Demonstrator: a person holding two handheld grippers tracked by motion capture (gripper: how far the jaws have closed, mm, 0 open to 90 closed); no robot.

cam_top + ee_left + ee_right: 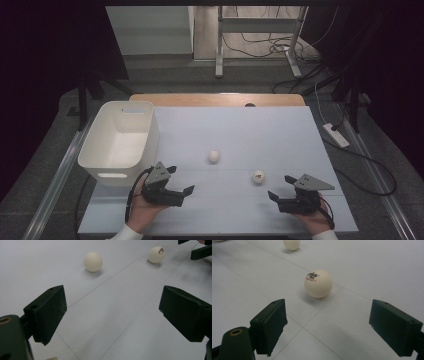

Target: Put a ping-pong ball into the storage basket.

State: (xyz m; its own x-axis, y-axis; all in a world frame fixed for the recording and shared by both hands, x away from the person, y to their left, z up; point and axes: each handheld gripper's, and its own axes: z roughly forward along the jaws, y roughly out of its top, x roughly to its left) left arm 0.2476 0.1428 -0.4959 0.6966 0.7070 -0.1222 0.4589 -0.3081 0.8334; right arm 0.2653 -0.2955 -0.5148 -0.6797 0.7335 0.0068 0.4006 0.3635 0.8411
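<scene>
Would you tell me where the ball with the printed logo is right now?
In the high view the printed ball lies on the white table top, right of centre, just ahead of the right gripper and right of the plain ball.

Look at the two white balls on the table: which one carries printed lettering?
The ball nearer the right tool, the printed ball: it bears red and dark print. The plain ball, nearer the white bin, shows none.

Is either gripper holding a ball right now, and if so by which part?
Nothing is held. The left gripper and right gripper both stand open and empty above the table; the plain ball and printed ball lie free on it.
</scene>
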